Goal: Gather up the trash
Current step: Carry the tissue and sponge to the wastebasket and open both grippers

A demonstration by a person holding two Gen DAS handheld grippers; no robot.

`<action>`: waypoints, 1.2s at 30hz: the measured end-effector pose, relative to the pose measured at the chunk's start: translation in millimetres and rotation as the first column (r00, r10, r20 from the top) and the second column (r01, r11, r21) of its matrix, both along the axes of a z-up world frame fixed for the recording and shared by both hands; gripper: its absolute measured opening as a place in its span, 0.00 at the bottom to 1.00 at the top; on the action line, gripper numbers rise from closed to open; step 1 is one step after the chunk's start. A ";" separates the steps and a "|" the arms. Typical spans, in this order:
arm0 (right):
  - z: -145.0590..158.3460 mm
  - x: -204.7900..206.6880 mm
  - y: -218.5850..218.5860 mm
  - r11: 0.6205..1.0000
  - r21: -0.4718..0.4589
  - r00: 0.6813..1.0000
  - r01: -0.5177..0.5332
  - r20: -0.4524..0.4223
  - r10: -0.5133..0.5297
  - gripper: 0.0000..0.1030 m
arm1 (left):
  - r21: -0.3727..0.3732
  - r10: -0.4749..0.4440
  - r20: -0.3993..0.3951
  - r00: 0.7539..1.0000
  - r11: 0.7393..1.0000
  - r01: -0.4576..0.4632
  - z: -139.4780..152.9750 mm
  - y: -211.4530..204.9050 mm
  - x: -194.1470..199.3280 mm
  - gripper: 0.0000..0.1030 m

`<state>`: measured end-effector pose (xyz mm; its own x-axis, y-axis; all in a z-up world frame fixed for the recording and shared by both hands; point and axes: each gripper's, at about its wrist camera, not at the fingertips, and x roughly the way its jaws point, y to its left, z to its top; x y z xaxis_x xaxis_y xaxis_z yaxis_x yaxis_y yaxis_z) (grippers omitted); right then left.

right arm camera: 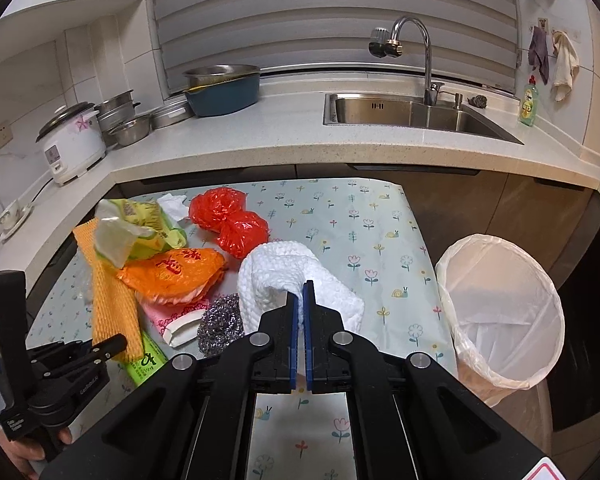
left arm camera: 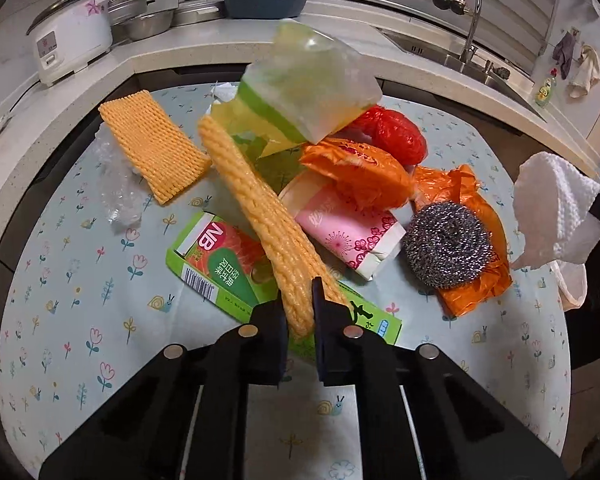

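Observation:
My left gripper (left arm camera: 298, 308) is shut on a long orange foam net sleeve (left arm camera: 260, 208) and holds it tilted above the trash pile; a crumpled yellow-green wrapper (left arm camera: 308, 80) hangs at its far end. My right gripper (right arm camera: 301, 300) is shut on a white foam net (right arm camera: 284, 276), lifted over the table. The same white net shows at the right of the left wrist view (left arm camera: 552, 216). The bin with a white liner (right arm camera: 500, 308) stands right of the table. The left gripper shows at the lower left of the right wrist view (right arm camera: 104, 350).
On the floral tablecloth (right arm camera: 360, 216) lie a flat orange foam net (left arm camera: 152, 144), a green box (left arm camera: 220, 264), a pink packet (left arm camera: 340, 232), a steel scourer (left arm camera: 448, 244), orange bags (left arm camera: 356, 176), a red bag (right arm camera: 228, 220) and clear plastic (left arm camera: 116, 184). Counter, rice cooker (right arm camera: 72, 144) and sink (right arm camera: 412, 114) lie behind.

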<state>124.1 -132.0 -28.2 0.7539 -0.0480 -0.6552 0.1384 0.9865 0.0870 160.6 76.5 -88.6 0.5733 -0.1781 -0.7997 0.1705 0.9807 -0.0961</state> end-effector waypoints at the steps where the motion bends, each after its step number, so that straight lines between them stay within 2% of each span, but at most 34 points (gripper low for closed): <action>1: 0.9 -1.5 -1.2 1.000 0.003 1.000 0.001 0.003 -0.001 0.02 | -0.003 -0.005 0.007 1.000 1.000 0.005 3.4 -0.8 -2.4 0.09; 11: 22.5 -27.2 -29.6 0.999 0.009 0.997 0.052 0.054 -0.053 0.02 | -0.035 -0.097 0.085 0.992 0.994 0.100 45.5 -38.1 -32.8 0.09; 22: 37.0 -66.7 -76.6 0.989 0.007 0.985 0.146 0.093 -0.146 0.02 | -0.057 -0.247 0.154 0.957 0.965 0.258 80.5 -117.8 -62.7 0.09; 28: 32.4 -77.1 -112.7 0.975 0.016 0.971 0.221 0.087 -0.222 0.02 | -0.064 -0.347 0.157 0.925 0.931 0.360 85.4 -169.5 -61.6 0.09; 36: 20.7 -77.6 -156.8 0.948 0.007 0.946 0.319 0.065 -0.319 0.02 | -0.082 -0.489 0.144 0.860 0.860 0.503 79.6 -235.3 -47.6 0.09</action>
